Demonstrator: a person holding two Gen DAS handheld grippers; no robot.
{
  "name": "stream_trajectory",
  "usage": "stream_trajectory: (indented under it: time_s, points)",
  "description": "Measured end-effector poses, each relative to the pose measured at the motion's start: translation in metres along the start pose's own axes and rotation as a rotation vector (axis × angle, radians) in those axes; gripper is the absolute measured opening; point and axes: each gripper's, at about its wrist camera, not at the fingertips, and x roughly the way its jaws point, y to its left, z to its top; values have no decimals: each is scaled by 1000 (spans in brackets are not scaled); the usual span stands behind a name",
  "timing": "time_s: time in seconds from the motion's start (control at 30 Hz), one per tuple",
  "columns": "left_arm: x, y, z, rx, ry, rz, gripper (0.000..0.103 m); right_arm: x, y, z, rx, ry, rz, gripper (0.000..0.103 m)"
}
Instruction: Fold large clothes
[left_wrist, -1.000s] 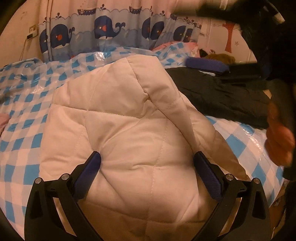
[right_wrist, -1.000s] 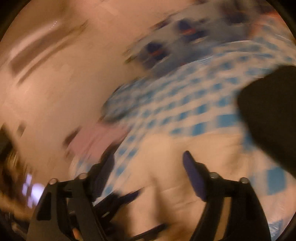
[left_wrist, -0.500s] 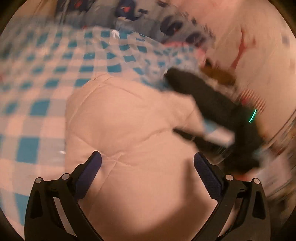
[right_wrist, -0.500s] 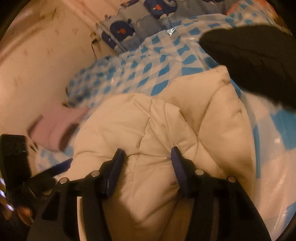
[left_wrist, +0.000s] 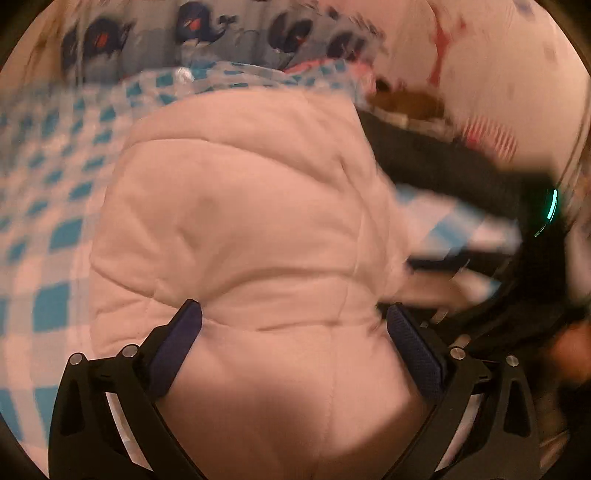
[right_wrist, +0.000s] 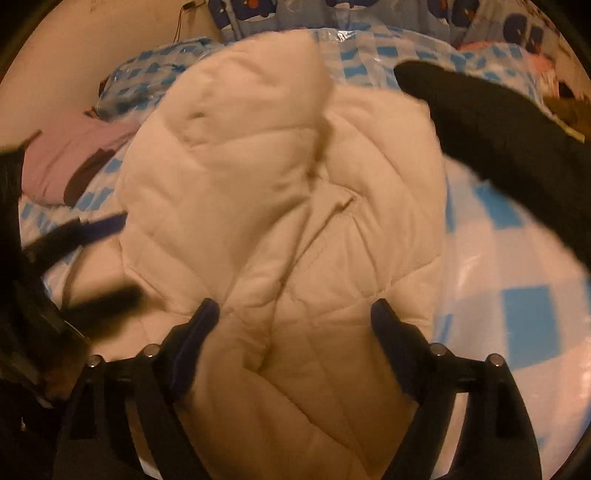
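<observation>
A cream quilted jacket (left_wrist: 251, 221) lies bunched and folded on the blue-and-white checked cover (left_wrist: 48, 236). My left gripper (left_wrist: 295, 317) hovers over its near end, open wide, both pads clear of the padding. In the right wrist view the jacket (right_wrist: 258, 177) fills the middle, with a fold running down it. My right gripper (right_wrist: 295, 314) straddles the jacket's near part; its jaws are opening and the fabric lies between them without being pinched. The left gripper's fingers (right_wrist: 92, 227) show blurred at the jacket's left side.
A black garment (right_wrist: 509, 133) lies to the right of the jacket, reaching toward the back. A pink garment (right_wrist: 70, 155) sits at the left by the wall. A whale-print curtain (left_wrist: 207, 33) hangs behind. Bare checked cover (right_wrist: 517, 295) shows to the right.
The right gripper has dropped toward the jacket, its jaws narrower half a second ago and now wide again. The left gripper has shifted a little closer over the jacket, still open.
</observation>
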Motion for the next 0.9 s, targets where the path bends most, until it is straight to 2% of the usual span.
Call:
stream_trajectory:
  time_s: [0.07,0.13,0.17,0.23,0.3,0.37,0.43,0.47,0.5,0.53,0.57,0.6,0.63,0.67,0.77,0.8,0.87,0.9]
  points:
    - [-9,-1,3,-9,18,-21,95,-5,1,2,-7,4,-8,82]
    - [-30,9,11,-50,-3,-98,95,-20,-2,10,12,27,17,82]
    - [-46,19,15,-91,-44,-146,95,-35,-3,17,20,1,18,83]
    - [-72,38,23,-152,-146,-170,95,-74,2,36,-13,-148,17,83]
    - [-74,58,35,-241,-188,-196,95,-97,9,65,-14,-249,28,89]
    - [-63,70,46,-324,-203,-222,95,-97,23,99,-51,-274,24,93]
    - [-46,77,54,-384,-196,-246,95,-71,38,140,-90,-226,-1,95]
    - [-32,75,56,-403,-159,-257,95,-46,42,158,-97,-170,-32,95]
    - [-19,69,55,-391,-121,-235,95,-15,39,169,-96,-103,-62,95]
    - [-9,62,54,-361,-88,-210,95,18,32,170,-91,-26,-122,95]
    - [0,58,52,-339,-62,-199,95,48,24,165,-89,38,-145,96]
    - [9,56,49,-332,-34,-194,95,86,3,150,-28,109,-73,97]
    - [16,57,47,-328,-25,-208,95,95,-18,135,56,85,11,97]
    - [22,56,44,-323,-19,-219,95,96,-26,128,80,71,33,97]
    - [31,42,43,-238,7,-130,96,95,-30,120,82,59,25,97]
    - [28,42,43,-228,6,-125,96,93,-31,122,83,68,34,97]
    - [14,50,43,-246,-17,-182,95,74,-37,120,138,75,100,97]
    - [-1,59,42,-270,-37,-231,95,50,-42,114,179,38,136,97]
